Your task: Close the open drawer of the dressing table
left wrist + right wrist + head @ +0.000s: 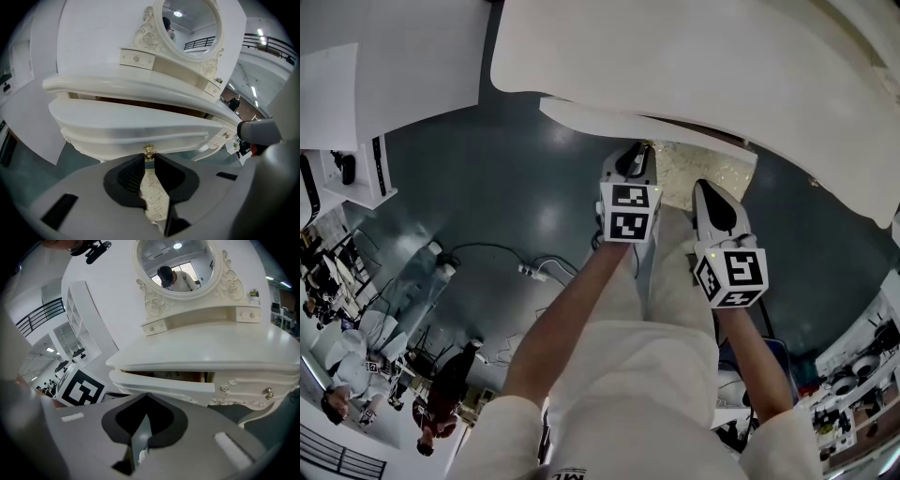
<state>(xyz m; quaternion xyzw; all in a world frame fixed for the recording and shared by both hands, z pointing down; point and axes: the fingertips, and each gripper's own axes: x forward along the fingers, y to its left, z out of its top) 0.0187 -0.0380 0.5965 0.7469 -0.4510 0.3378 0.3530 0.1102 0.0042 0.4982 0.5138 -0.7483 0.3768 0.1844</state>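
Head view: we see the white curved wooden drawer [581, 114] standing pulled out from under the white dressing table [675, 56], with our left gripper [635, 157] and right gripper [703, 186] both at its front. Left gripper view: the jaws are pinched on the drawer's small gold knob [149, 150]. Right gripper view: our jaws are closed on nothing, their tips just before the drawer front.

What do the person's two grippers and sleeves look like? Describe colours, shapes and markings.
The left gripper and the right gripper have pale grey bodies with black jaw pads. Each carries a white cube printed with black square markers. The person wears short white sleeves.
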